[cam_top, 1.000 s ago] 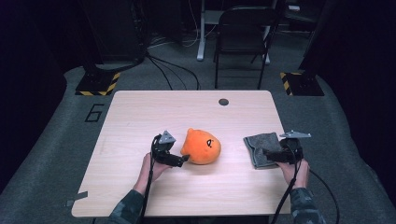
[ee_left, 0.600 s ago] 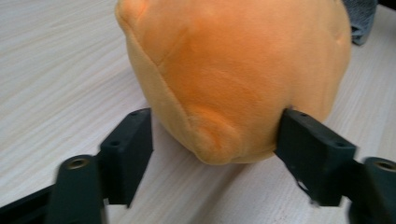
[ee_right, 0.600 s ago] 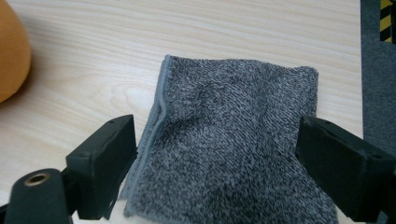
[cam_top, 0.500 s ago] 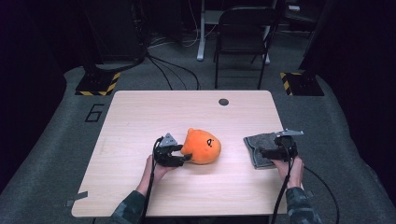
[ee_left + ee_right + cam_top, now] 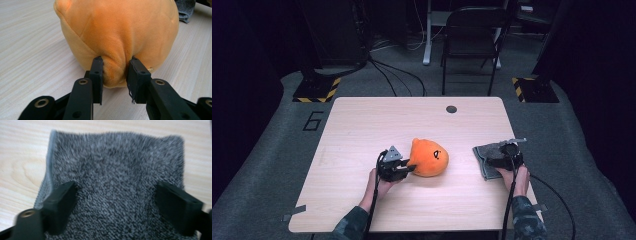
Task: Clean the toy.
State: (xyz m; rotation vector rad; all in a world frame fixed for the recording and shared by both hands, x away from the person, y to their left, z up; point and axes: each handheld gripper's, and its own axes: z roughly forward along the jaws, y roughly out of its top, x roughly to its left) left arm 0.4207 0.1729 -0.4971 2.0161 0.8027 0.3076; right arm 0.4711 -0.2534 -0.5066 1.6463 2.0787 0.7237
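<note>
Orange plush point(image 5: 117, 37) at mid-worktop point(image 5: 362, 130) is pinched by the left hand-held gripper point(image 5: 115, 72), whose jaws have just closed. The right hand-held gripper point(image 5: 115, 202), wide open, straddles the grey cloth point(image 5: 115, 170); closing comes next.

A round orange plush toy point(image 5: 428, 157) with a black face mark sits mid-tabletop; a folded grey fuzzy cloth point(image 5: 486, 159) lies flat well to its right.

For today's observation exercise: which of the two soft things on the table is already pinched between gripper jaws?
The orange plush toy: the left gripper pinches it; the grey cloth isn't.
</note>
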